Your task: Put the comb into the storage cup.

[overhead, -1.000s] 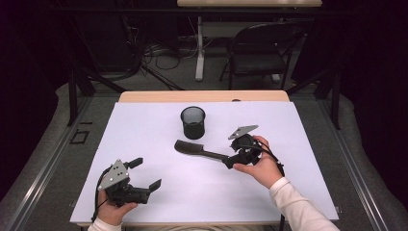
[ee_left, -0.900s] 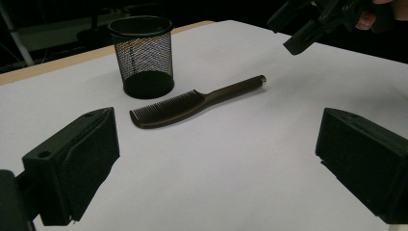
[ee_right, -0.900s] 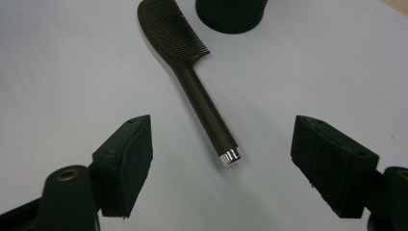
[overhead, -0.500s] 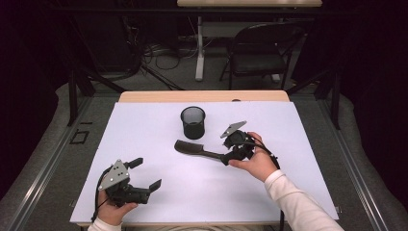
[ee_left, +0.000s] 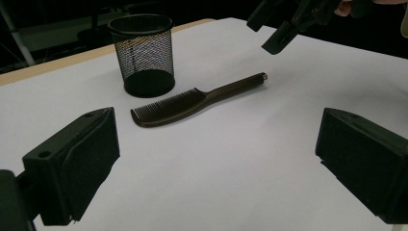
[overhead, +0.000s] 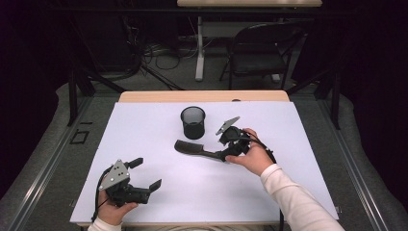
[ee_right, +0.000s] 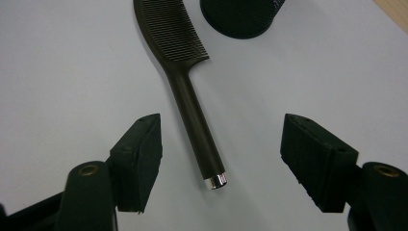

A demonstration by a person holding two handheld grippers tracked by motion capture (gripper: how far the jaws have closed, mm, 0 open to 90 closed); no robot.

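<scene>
On the white table sheet (overhead: 144,130), near its middle, I see the dark brown plastic comb (overhead: 197,149) lying flat, its toothed end towards my left and its handle running to the right. Just behind it stands the black wire-mesh pen cup (overhead: 193,122), upright and apart from the comb. My right gripper (overhead: 225,150) sits over the handle end, held in the person's right hand (overhead: 255,156), whose white sleeve (overhead: 298,202) comes in from the lower right. From the right gripper view, the comb's handle (ee_right: 197,130) with its small silver cap (ee_right: 215,181) lies between the two black jaws; the jaws have just been closing, yet both pads stand clear of the handle, so nothing is clamped. My left gripper (overhead: 146,175) rests near the front left of the sheet in the left hand (overhead: 113,207), well apart from the comb. Its jaws stand wide apart with only bare sheet between them, pointing towards the comb and the cup.
</scene>
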